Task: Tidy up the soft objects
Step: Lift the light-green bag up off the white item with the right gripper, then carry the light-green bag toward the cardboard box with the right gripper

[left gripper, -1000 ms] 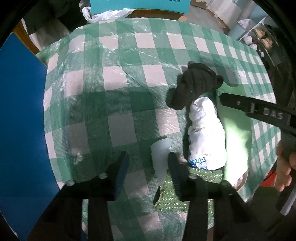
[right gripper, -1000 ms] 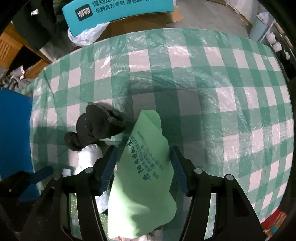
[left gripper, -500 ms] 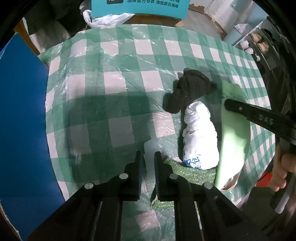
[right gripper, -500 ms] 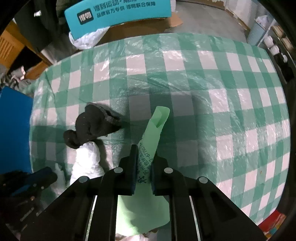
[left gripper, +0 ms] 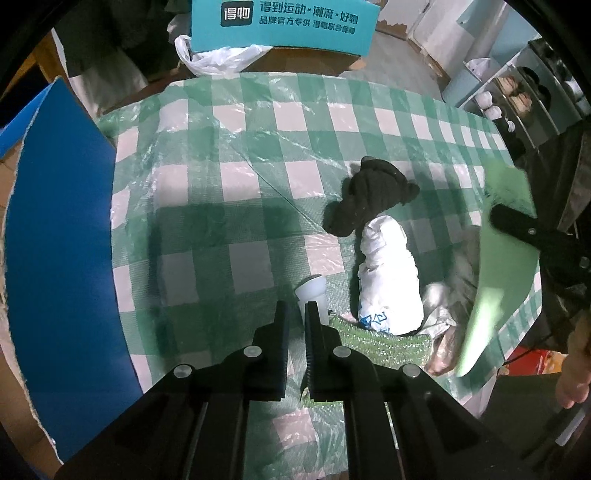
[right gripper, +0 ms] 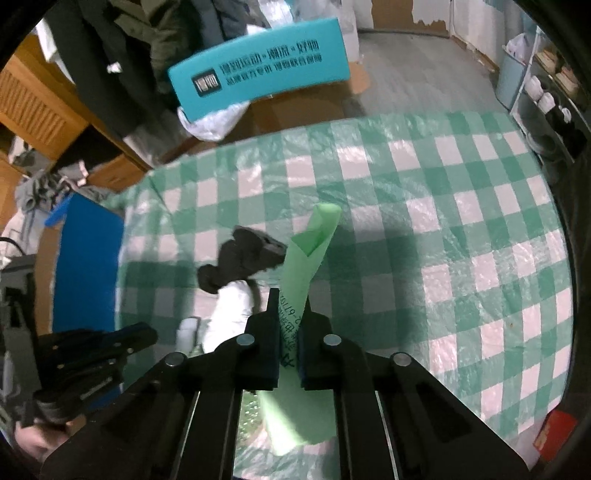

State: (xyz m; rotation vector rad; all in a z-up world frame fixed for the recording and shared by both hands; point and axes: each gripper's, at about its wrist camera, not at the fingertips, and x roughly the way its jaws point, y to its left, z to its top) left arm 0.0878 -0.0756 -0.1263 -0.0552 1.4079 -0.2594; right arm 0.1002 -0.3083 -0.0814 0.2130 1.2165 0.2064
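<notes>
My right gripper point(right gripper: 289, 306) is shut on a light green foam sheet point(right gripper: 306, 258) with printed writing and holds it lifted off the table; the sheet also shows in the left wrist view point(left gripper: 498, 266). My left gripper point(left gripper: 295, 314) is shut on a small white soft piece point(left gripper: 314, 291) near the table's front edge. A black bundled cloth point(left gripper: 369, 199) and a white bundled cloth point(left gripper: 388, 280) lie in a row on the green checked tablecloth point(left gripper: 229, 177). A green glittery sponge point(left gripper: 380, 343) lies under the white bundle's near end.
A blue board point(left gripper: 55, 240) stands along the table's left edge. A teal printed box point(left gripper: 284, 22) and a white plastic bag point(left gripper: 218, 59) lie beyond the far edge. Shelves with cups point(left gripper: 517, 96) stand at the far right.
Both grippers closed: the left onto the white piece, the right onto the green sheet. The right gripper then lifted the sheet, which curled up off the table.
</notes>
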